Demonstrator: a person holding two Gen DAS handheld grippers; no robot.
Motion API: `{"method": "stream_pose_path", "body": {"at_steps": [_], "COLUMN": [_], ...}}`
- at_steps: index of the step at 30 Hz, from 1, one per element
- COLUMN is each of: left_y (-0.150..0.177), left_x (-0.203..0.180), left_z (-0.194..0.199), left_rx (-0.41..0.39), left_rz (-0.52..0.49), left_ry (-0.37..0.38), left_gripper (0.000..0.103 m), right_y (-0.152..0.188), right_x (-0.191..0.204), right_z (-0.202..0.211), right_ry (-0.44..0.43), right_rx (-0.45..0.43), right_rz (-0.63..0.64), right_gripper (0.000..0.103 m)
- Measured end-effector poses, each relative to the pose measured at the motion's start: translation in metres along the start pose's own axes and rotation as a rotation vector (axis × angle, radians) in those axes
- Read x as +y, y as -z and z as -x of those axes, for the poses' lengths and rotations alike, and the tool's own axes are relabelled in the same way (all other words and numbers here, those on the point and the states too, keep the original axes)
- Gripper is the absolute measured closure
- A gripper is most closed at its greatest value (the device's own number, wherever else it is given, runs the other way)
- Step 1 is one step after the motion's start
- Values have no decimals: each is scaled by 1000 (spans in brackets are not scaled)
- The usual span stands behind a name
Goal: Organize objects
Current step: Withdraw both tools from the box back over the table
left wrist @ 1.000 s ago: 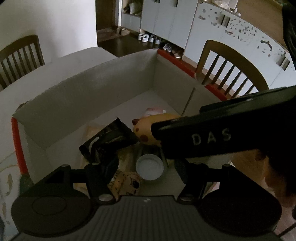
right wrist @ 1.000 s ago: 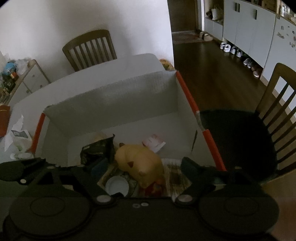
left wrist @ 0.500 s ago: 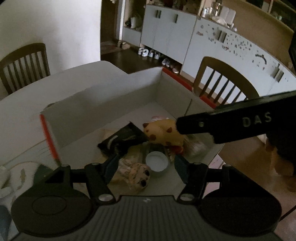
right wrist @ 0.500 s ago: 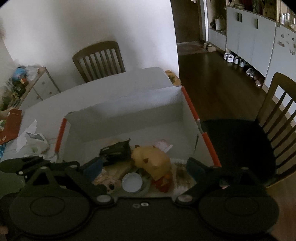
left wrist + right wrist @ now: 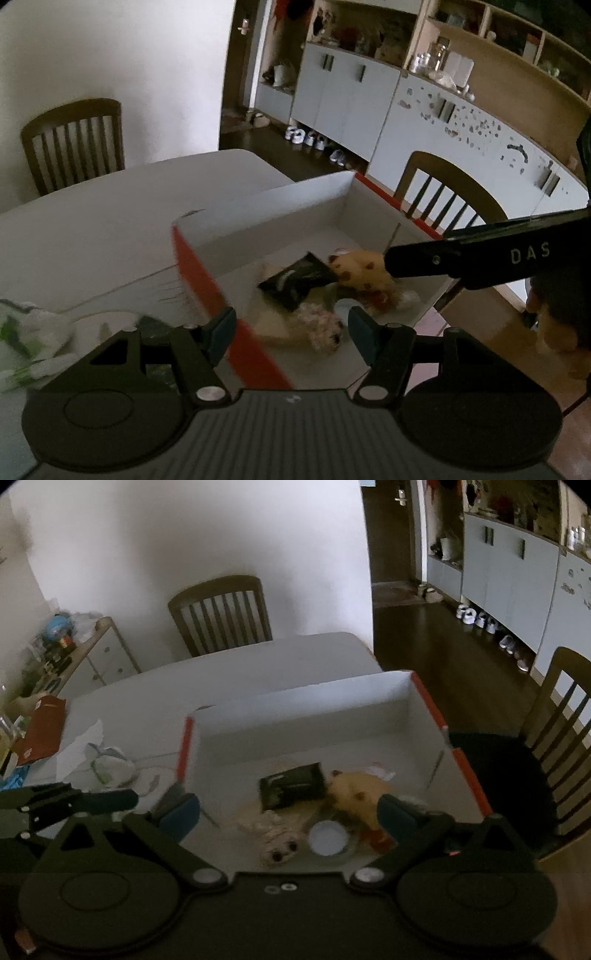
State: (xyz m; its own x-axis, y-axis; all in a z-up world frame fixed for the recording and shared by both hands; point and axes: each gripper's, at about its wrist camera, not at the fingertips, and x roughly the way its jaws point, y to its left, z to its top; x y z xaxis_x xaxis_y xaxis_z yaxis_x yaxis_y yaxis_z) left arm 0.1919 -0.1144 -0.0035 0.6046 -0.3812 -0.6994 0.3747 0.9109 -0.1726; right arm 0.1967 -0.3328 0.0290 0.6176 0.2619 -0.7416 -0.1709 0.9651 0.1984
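A white box with red edges (image 5: 306, 712) stands on the table and holds a black packet (image 5: 291, 786), a yellow plush toy (image 5: 354, 790), a small pale plush (image 5: 277, 843) and a white round lid (image 5: 328, 837). My right gripper (image 5: 288, 812) hovers above the box's near side. Its jaws are opening wide and nothing is between them. My left gripper (image 5: 291, 330) is open and empty, over the box's left red edge (image 5: 207, 284). The black packet (image 5: 295, 282) and yellow plush (image 5: 360, 271) lie beyond it. In the left wrist view, the right gripper's black arm (image 5: 480, 254) crosses at the right.
The white table (image 5: 110, 221) stretches left of the box. A crumpled white wrapper (image 5: 107, 764) and a red packet (image 5: 44, 727) lie at its left. Wooden chairs (image 5: 221, 613) (image 5: 565, 720) stand behind and to the right. Cabinets and shoes line the far wall.
Both grippers have drawn back and up from the box, so its contents look smaller. The right jaws have spread wider. The left gripper has shifted left over the box's red edge.
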Motion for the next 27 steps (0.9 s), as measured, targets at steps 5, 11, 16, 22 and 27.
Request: {"method": "stream_pose_path", "body": {"at_steps": [5, 11, 16, 22, 27], "left_y": [11, 34, 53, 72, 85], "left_x": [29, 70, 101, 141, 166], "left_z": [23, 49, 66, 79, 84], "left_rx": [-20, -18, -19, -8, -10], "left_rz": [12, 50, 72, 113, 134], "left_ry": [-23, -65, -104, -124, -146], "left_gripper": [25, 25, 21, 20, 13], "right_y": [7, 20, 27, 31, 34], "right_x": [31, 71, 100, 130, 154], "right_z": [1, -4, -15, -26, -38], "right_ry": [-8, -11, -24, -37, -33], "right_rx": [-11, -11, 18, 39, 55], "right_rz": [20, 74, 84, 87, 114], "right_gripper": [0, 0, 0, 0, 0]}}
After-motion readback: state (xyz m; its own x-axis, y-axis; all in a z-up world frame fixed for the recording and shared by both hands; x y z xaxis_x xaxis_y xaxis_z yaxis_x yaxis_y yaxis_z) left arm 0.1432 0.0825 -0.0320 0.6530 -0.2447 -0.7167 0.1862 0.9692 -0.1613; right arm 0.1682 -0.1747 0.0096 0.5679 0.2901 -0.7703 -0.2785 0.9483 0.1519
